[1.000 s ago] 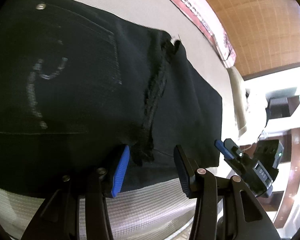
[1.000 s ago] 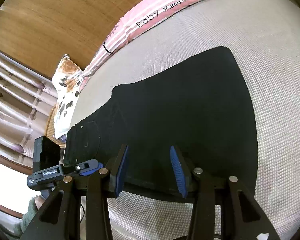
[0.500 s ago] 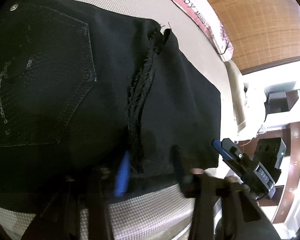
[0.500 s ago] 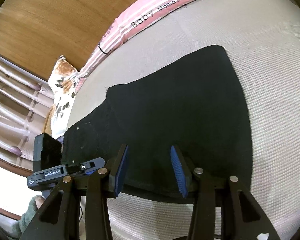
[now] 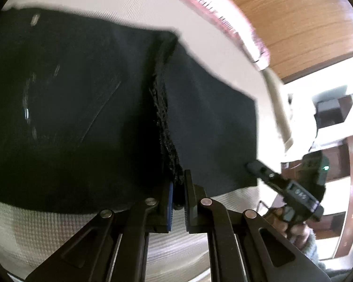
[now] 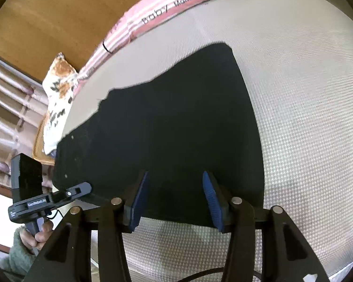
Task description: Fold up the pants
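Black pants (image 5: 82,108) lie flat on a pale woven mattress (image 5: 47,230), with a back pocket at the left and a frayed hem (image 5: 164,127) across the middle. My left gripper (image 5: 178,195) is shut on the near end of that frayed hem at the pants' near edge. In the right wrist view the pants (image 6: 176,127) stretch away, and my right gripper (image 6: 175,197) is open with its blue pads on either side of the near edge. Each gripper shows in the other's view, the right one (image 5: 282,185) and the left one (image 6: 58,195).
A pink striped pillow (image 6: 181,7) runs along the far edge of the mattress (image 6: 306,117) against a wooden headboard (image 6: 58,18). A floral cushion (image 6: 58,89) lies at the far left. Shelving (image 5: 336,164) stands beyond the mattress on the right.
My left gripper has closed from open onto the frayed hem at the near edge. My right gripper has stayed open at the near edge and has shifted only slightly.
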A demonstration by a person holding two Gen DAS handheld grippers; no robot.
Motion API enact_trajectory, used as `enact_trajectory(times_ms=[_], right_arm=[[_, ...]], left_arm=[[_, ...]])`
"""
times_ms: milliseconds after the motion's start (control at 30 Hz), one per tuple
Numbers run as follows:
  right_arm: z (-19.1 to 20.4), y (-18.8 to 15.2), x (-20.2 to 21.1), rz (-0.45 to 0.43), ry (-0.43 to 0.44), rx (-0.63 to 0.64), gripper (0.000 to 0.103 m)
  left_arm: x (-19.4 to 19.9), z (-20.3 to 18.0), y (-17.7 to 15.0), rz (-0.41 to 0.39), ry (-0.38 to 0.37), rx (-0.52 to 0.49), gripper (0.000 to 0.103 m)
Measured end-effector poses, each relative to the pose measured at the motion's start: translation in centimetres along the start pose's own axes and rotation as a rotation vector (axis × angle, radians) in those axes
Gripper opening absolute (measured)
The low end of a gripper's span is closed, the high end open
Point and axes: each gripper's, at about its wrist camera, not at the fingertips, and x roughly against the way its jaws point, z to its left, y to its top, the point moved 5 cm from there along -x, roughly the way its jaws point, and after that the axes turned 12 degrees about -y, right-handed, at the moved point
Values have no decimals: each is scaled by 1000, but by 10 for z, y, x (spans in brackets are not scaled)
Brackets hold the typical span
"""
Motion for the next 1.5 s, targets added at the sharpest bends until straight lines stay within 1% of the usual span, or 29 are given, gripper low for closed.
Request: enact_trajectory(times_ms=[67,167,233,300,333,367,467,533,567,633,700,767,833,933,1033,1100,1167,1233,1300,1400,1500], right_arm=[[2,-4,-4,10,-8,13,46],[7,-6,-7,7,-26,55,49],[8,-5,-8,17,-34,61,49],[11,1,-5,14,-38,76,50],[12,3,-2,3,-38,83,50],[14,9,2,-25,-47,101,50],[16,30,12,-115,-109,143,48],[16,44,13,-148,-138,161,41],[16,52,12,-163,-156,170,40],[17,68,6,-189,-200,193,35],[16,81,0,-209,-226,204,34],[14,91,-6,-212,-239,202,33],[12,98,-11,-217,-245,201,31],[9,106,-20,-228,-278,208,28],[5,109,-35,-199,-305,208,25],[1,108,-39,-202,-298,201,25],[1,108,-40,-204,-291,197,24],[-3,110,-40,-199,-280,173,20],[-7,112,-40,-190,-256,152,20],[-6,110,-36,-186,-257,142,20],[-2,98,-26,-189,-271,161,26]], left_arm=[[-6,10,-3,8,10,25,7],[-9,9,1,7,35,4,8],[-10,2,2,14,69,-36,9],[-7,-8,3,2,90,-86,10],[-5,-11,5,-5,104,-107,14],[-1,-14,6,-17,123,-132,16],[7,-23,16,-68,206,-214,18],[11,-30,25,-115,243,-261,18],[12,-36,32,-137,264,-292,18],[11,-44,41,-159,264,-335,18],[5,-54,51,-171,242,-384,19],[-6,-64,63,-185,226,-430,19],[-19,-67,76,-180,227,-463,19],[-41,-61,95,-160,231,-460,19],[-58,-40,107,-117,268,-414,19],[-64,-27,110,-99,258,-379,19],[-63,-26,111,-111,245,-386,19],[-62,-24,112,-110,239,-382,19],[-60,-23,114,-107,233,-377,19],[-58,-26,110,-105,242,-386,19],[-55,-30,99,-88,251,-387,20]])
